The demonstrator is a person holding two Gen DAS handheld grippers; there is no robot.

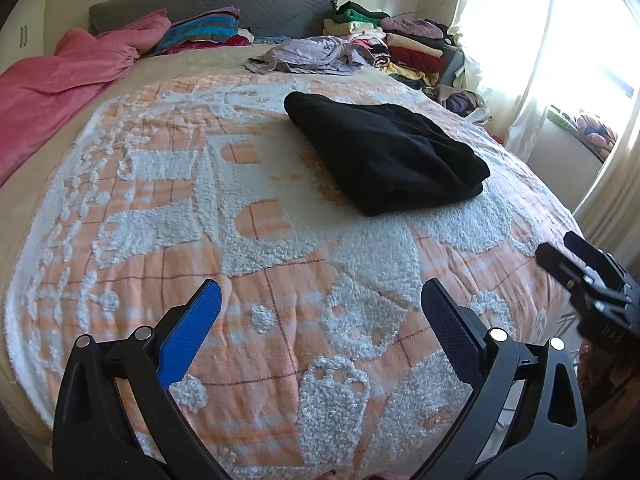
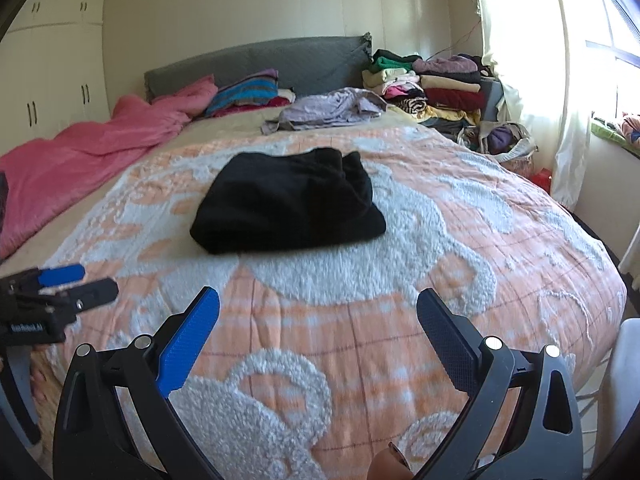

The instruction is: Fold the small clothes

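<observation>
A black garment point(image 1: 384, 152) lies folded into a thick rectangle on the orange-and-white bedspread point(image 1: 240, 288); it also shows in the right wrist view point(image 2: 288, 202). My left gripper point(image 1: 320, 300) is open and empty, held above the bedspread well short of the garment. My right gripper point(image 2: 318, 312) is open and empty too, near the bed's front edge. Each gripper shows in the other's view: the right one at the right edge point(image 1: 576, 260), the left one at the left edge point(image 2: 80, 280).
A crumpled lilac garment point(image 2: 332, 110) lies farther back on the bed. Stacks of folded clothes point(image 2: 436, 84) stand at the back right by the grey headboard point(image 2: 256, 60). A pink blanket point(image 2: 80, 152) covers the left side. Curtain and window are at the right.
</observation>
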